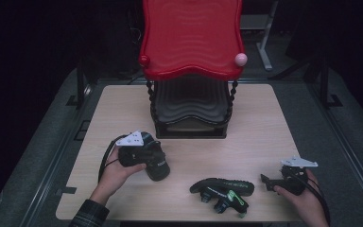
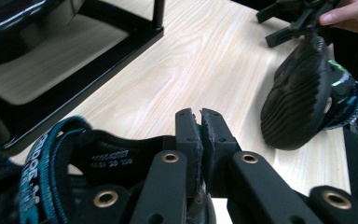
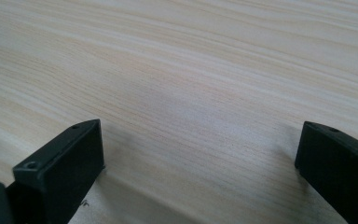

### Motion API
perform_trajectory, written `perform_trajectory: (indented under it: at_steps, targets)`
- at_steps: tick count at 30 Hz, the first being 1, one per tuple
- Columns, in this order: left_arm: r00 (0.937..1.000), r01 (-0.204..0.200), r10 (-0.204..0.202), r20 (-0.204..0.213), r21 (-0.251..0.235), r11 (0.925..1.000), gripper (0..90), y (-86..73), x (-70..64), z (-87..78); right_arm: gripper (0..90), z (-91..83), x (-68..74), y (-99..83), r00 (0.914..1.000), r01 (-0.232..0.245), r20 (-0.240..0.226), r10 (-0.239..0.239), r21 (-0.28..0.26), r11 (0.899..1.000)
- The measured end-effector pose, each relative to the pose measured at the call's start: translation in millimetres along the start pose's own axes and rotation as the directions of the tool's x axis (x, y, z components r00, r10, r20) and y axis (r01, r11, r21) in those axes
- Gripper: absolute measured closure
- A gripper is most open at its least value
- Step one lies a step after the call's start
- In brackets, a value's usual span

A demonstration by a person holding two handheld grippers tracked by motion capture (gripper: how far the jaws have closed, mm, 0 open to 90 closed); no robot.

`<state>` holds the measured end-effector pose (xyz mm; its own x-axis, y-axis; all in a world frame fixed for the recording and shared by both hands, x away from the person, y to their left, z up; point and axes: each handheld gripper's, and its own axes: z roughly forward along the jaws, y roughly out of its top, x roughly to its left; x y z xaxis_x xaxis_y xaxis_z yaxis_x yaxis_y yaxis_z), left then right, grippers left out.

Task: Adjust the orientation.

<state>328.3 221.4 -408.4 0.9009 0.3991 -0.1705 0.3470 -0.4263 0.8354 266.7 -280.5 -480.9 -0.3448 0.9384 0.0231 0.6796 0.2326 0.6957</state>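
Wooden table (image 1: 264,123) | rack (image 1: 191,111) behind | left hand-held gripper (image 2: 200,122) clamps shoe (image 2: 98,163) | right hand-held gripper (image 3: 198,154) wide apart, empty | second shoe (image 1: 223,189) between

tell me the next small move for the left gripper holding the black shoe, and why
Probably carry the black shoe toward the black shelf under the red tray: the left gripper is shut on its edge, while the right gripper is open over bare wood table.

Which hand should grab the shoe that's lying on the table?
Right, most likely. The right gripper is open, empty and close beside the lying shoe. The left gripper is busy, shut on the collar of the other shoe, and sits farther away.
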Motion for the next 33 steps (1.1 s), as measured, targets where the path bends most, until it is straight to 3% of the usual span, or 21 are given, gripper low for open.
perform_trajectory:
  at_steps: [6, 9, 13, 20, 23, 24, 26, 33]
  targets:
    - [0.9990, -0.045, 0.045, 0.001, 0.025, 0.9987, 86.7, -3.6, -10.5, -10.1, 0.6, 0.0, 0.0, 0.0, 1.0000, 0.000, 0.000, 0.000, 0.000, 1.000]
    - [0.9987, -0.050, 0.050, 0.007, 0.023, 0.9985, 86.7, -6.5, -14.9, -15.7, 0.6, 0.0, 0.0, 0.0, 1.0000, -0.001, 0.000, 0.001, -0.001, 1.000]
    - [0.9980, -0.057, 0.057, 0.028, 0.014, 0.9983, 86.7, -16.9, -31.8, -29.2, 0.6, -0.1, 0.0, -0.1, 1.0000, 0.000, -0.001, 0.000, -0.001, 1.000]
    - [0.9968, -0.063, 0.061, 0.052, 0.032, 0.9975, 86.4, -32.0, -50.2, -40.5, 0.6, -0.1, 0.1, -0.1, 1.0000, 0.001, 0.000, -0.001, -0.001, 1.000]
    - [0.9974, -0.048, 0.047, 0.054, 0.019, 0.9987, 84.0, -32.4, -50.1, -42.3, 0.6, -0.1, 0.1, -0.1, 1.0000, 0.001, 0.000, -0.001, 0.000, 1.000]
    - [0.9977, -0.042, 0.041, 0.053, 0.010, 0.9991, 76.1, -30.4, -48.4, -43.5, 0.6, -0.1, 0.1, -0.1, 1.0000, 0.000, 0.000, 0.000, -0.001, 1.000]
    - [0.9980, -0.038, 0.038, 0.050, 0.007, 0.9992, 71.1, -28.9, -47.1, -44.4, 0.6, -0.1, 0.1, -0.1, 1.0000, 0.001, 0.000, -0.001, -0.001, 1.000]
    - [0.9995, -0.023, 0.023, 0.020, -0.021, 0.9995, 57.9, -16.3, -24.9, -48.1, 0.6, -0.1, 0.1, -0.1, 1.0000, 0.000, 0.000, 0.000, 0.000, 1.000]
